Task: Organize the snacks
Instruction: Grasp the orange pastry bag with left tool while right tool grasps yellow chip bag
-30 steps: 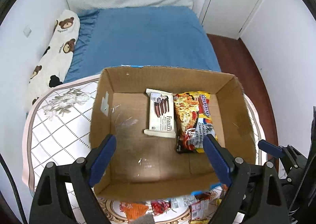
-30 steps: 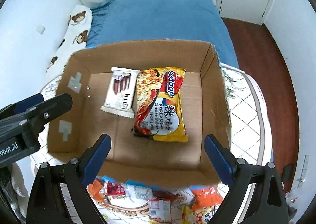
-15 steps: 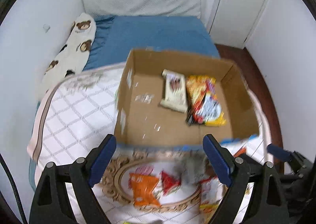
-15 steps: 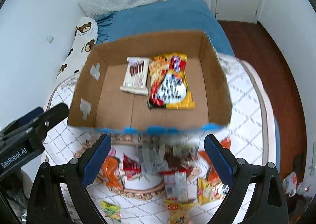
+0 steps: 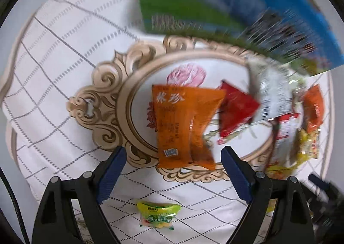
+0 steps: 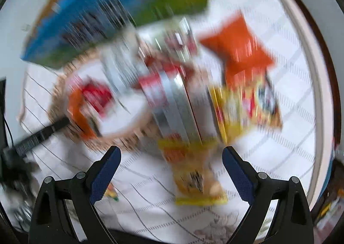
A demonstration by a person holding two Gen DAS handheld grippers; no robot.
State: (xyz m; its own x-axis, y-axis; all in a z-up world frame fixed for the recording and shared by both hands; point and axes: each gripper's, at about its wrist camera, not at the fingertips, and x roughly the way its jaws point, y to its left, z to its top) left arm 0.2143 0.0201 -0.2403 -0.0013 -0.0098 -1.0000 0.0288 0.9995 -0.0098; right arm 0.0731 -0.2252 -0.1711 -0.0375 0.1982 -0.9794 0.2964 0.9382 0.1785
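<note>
Now both my views have swung down off the box interior: left gripper and right gripper, jaws spread and empty, over loose snacks before it, orange packet nearest.

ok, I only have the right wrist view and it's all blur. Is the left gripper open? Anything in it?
Observer: The left gripper is open and empty. Its fingers frame the near end of a flat orange foil packet, pads clear of it.
Operator: What's beside that packet?
Observer: A red foil packet, against its right edge.
Operator: Anything loose nearer the gripper?
Observer: One small green-and-yellow wrapped candy, alone on the white checked tablecloth.
</note>
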